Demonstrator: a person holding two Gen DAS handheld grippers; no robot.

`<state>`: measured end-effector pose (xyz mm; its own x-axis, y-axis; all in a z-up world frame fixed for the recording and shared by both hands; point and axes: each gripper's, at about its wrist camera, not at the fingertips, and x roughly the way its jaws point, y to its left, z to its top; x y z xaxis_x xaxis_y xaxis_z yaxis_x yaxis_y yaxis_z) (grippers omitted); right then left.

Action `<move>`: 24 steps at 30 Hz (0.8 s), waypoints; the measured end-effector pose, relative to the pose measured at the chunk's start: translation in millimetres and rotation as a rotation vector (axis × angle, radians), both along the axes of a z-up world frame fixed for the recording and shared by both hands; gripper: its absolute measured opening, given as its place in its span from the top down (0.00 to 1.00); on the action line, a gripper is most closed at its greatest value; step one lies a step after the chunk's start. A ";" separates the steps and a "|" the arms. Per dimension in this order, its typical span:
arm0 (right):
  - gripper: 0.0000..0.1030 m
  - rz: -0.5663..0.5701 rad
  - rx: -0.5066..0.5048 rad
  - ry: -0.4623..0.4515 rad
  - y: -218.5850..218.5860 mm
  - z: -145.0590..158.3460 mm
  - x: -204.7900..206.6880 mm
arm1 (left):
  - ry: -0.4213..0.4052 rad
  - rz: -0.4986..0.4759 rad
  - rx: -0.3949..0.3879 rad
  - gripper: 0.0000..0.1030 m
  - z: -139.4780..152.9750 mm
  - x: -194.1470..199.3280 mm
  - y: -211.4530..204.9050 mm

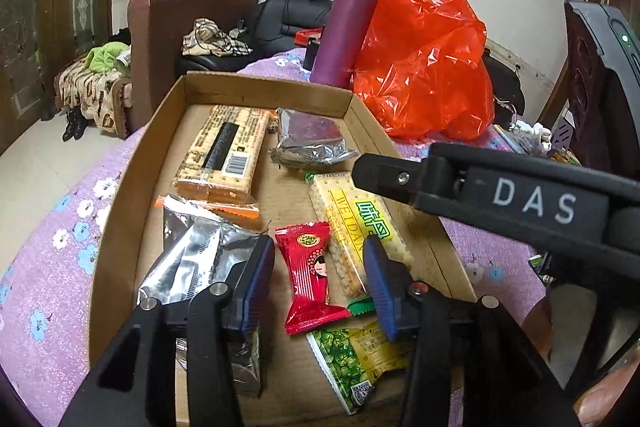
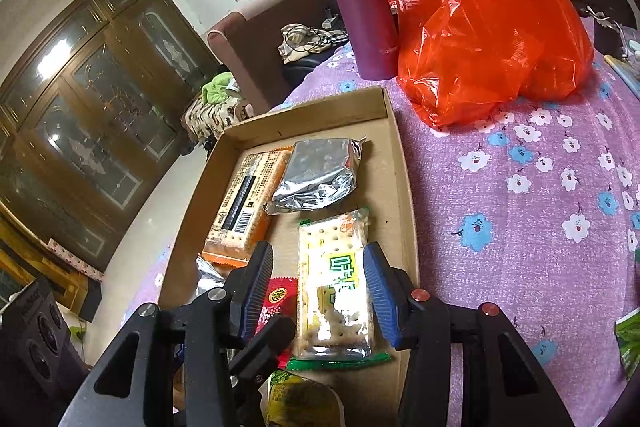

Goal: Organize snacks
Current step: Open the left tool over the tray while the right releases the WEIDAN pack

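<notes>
While both grippers sit low in the cardboard tray (image 1: 256, 93):
Left gripper (image 1: 320, 273): jaws apart around red candy packet (image 1: 310, 275), not squeezing; could knock it sideways.
Right gripper (image 2: 318, 285): jaws beside cracker pack (image 2: 334, 287); grip unclear, pack might slip.

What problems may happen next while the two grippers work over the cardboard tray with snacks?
1. The right gripper and left gripper are very close above the shallow cardboard tray; they may collide.
2. The small red candy packet lies between the open left fingers, touching the yellow-green cracker pack; closing may catch both.
3. The tall purple flask stands just behind the tray.
</notes>
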<state>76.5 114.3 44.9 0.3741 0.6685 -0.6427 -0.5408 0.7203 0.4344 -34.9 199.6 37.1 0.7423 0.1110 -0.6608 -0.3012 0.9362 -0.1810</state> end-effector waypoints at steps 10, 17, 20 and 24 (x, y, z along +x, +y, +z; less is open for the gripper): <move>0.45 -0.031 0.052 0.027 -23.5 8.5 -3.1 | -0.056 0.022 0.045 0.49 8.8 -7.9 -4.4; 0.39 -0.044 0.056 0.019 -40.1 14.4 -10.8 | -0.077 0.031 0.066 0.46 11.3 -11.6 -6.3; 0.39 -0.041 0.054 0.024 -53.7 15.8 -14.7 | -0.092 0.030 0.062 0.44 12.9 -14.2 -6.5; 0.39 -0.059 0.039 0.003 -91.9 20.3 -18.2 | -0.121 0.039 0.048 0.43 15.0 -19.7 -3.4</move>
<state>58.3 22.4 65.2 0.4117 0.6699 -0.6178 -0.4962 0.7334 0.4647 -54.6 196.2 52.1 0.8111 0.1702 -0.5596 -0.3158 0.9327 -0.1740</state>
